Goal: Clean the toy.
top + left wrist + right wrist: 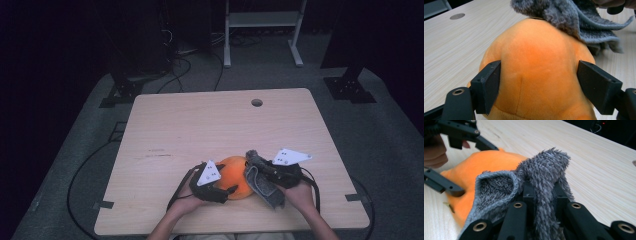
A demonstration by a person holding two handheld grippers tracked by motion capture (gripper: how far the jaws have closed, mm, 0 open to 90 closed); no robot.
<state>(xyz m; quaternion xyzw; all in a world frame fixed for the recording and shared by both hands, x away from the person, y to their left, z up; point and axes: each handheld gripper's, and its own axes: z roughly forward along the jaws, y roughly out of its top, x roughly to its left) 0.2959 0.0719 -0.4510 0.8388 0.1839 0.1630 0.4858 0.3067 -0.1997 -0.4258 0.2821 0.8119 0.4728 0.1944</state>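
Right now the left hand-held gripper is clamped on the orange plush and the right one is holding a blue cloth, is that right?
Not quite: the cloth is grey, not blue, as the right gripper view shows. The rest stands: the left hand-held gripper is clamped on the orange plush, and the right hand-held gripper holds the cloth.

One overhead camera, two riding close on the plush

The high view looked forward and down on the table [210,125]; both gripper views sat tight against the orange plush [536,72], which all shared.

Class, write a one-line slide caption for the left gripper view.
Left gripper clamps orange plush; grey cloth drapes over it.
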